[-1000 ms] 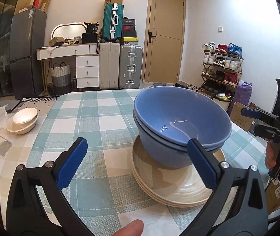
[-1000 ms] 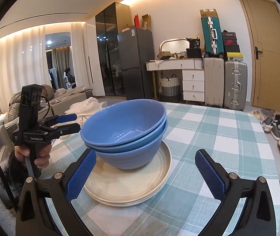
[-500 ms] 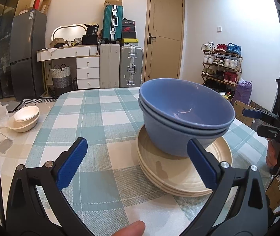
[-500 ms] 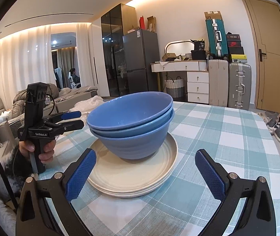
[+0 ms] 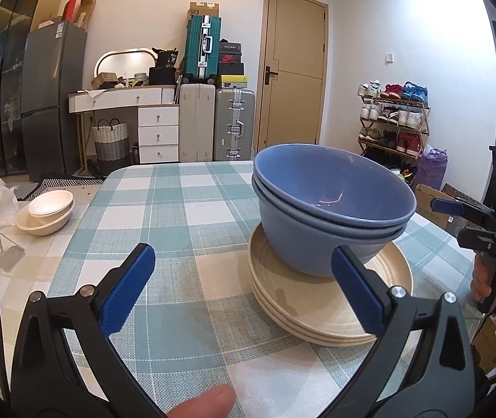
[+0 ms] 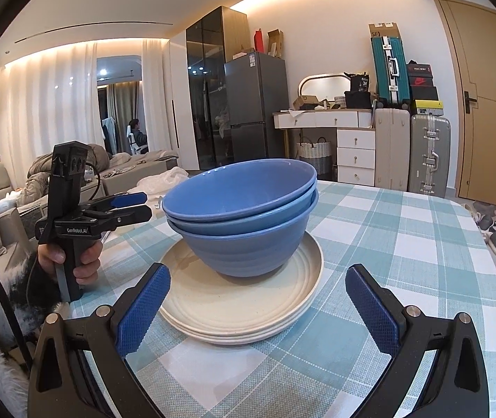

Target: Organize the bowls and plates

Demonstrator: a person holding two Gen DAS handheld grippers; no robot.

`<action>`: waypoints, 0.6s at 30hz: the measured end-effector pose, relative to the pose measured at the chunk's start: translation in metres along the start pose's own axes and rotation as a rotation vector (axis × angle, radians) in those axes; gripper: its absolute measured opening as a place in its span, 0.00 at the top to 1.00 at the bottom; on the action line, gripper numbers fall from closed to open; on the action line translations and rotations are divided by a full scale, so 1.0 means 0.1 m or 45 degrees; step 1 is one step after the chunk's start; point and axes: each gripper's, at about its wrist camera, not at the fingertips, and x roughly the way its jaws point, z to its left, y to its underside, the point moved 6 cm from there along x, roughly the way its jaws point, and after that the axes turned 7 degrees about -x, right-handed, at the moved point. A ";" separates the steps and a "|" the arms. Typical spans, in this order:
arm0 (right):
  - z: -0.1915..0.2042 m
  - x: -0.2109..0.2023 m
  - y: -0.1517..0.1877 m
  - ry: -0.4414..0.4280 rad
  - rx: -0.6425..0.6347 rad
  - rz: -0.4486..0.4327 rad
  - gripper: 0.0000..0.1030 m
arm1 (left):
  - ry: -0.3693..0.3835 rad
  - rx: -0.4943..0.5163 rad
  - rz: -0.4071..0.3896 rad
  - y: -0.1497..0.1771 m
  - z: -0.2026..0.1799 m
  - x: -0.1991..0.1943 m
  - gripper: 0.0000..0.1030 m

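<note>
**Handling a stack of nested bowls on plates**

Resting mid-tablecloth (image 5: 178,216), the blue bowls (image 6: 244,216) sit nested on the cream plates (image 6: 244,303); likely rigid, slick, breakable, best pinched at the rim. Left gripper (image 5: 244,289) and right gripper (image 6: 253,301) gape empty beside the plates.

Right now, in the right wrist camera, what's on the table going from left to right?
Left gripper held in a hand → cream plates with the nested blue bowls standing on them → bare checked tablecloth.
</note>
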 end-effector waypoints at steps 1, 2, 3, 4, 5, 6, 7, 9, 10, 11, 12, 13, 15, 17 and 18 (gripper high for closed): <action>0.00 0.01 0.00 -0.001 0.002 -0.002 0.00 | 0.006 0.005 -0.002 0.00 -0.01 -0.01 0.02; 0.00 -0.01 0.00 -0.001 0.003 -0.004 0.00 | 0.007 0.009 -0.003 0.01 -0.01 -0.01 0.02; 0.00 -0.03 0.01 -0.002 0.003 -0.005 0.00 | 0.007 0.014 -0.005 0.01 -0.02 -0.01 0.02; 0.00 -0.02 0.01 -0.002 0.003 -0.005 0.00 | 0.011 0.019 -0.007 0.01 -0.03 -0.01 0.02; 0.00 -0.02 0.01 0.000 0.002 -0.004 0.00 | 0.015 0.023 -0.008 0.02 -0.04 -0.01 0.02; 0.00 -0.02 0.01 -0.001 0.001 -0.004 0.00 | 0.017 0.027 -0.009 0.02 -0.05 -0.01 0.02; 0.00 -0.02 0.01 -0.001 -0.001 -0.004 0.00 | 0.019 0.031 -0.009 0.02 -0.06 -0.01 0.02; 0.00 -0.01 0.00 -0.001 -0.002 -0.003 0.00 | 0.019 0.036 -0.009 0.03 -0.07 -0.01 0.02; 0.00 0.00 0.01 -0.002 -0.004 -0.001 0.00 | 0.020 0.036 -0.007 0.03 -0.07 0.00 0.02; -0.01 -0.01 0.01 -0.002 -0.004 -0.001 0.00 | 0.020 0.034 -0.008 0.03 -0.07 -0.01 0.02; -0.01 0.00 0.01 -0.002 -0.005 -0.001 0.00 | 0.019 0.033 -0.010 0.03 -0.07 -0.01 0.02; -0.01 0.00 0.01 -0.002 -0.004 -0.001 0.00 | 0.020 0.033 -0.012 0.03 -0.07 0.00 0.02; -0.01 0.00 0.01 -0.003 -0.002 -0.001 0.00 | 0.019 0.035 -0.009 0.03 -0.07 -0.01 0.02; -0.01 0.00 0.01 -0.003 -0.002 -0.002 0.00 | 0.020 0.037 -0.009 0.03 -0.07 -0.01 0.02; -0.01 0.00 0.01 -0.003 -0.001 -0.001 0.00 | 0.019 0.036 -0.009 0.03 -0.07 -0.01 0.02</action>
